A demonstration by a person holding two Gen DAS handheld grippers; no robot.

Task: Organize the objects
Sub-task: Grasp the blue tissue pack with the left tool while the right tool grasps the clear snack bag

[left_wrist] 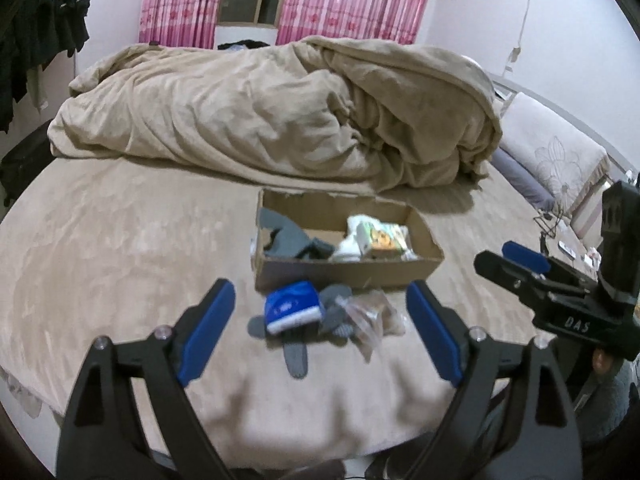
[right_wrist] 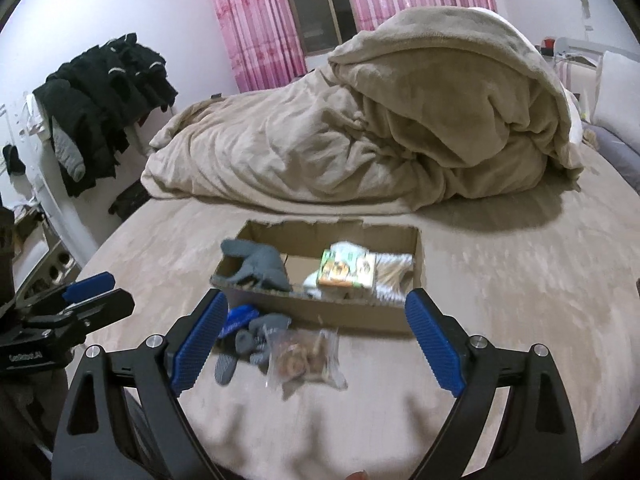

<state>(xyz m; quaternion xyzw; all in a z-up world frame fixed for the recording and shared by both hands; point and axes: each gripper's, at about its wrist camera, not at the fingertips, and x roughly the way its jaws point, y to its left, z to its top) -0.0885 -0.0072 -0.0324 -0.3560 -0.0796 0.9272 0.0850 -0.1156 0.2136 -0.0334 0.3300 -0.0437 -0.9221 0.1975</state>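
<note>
Both claws hang wide and empty over the bed's near edge: left gripper [left_wrist: 320,332] lines up on the blue packet [left_wrist: 289,307], right gripper [right_wrist: 312,344] on the clear bag [right_wrist: 305,356]. Grey gloves [right_wrist: 256,338] lie between them, just before the cardboard box [right_wrist: 320,312], likely next in.

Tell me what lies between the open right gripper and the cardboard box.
In the right wrist view, between the right gripper and the cardboard box lie a clear plastic bag, a grey glove and a blue packet on the bed.
</note>
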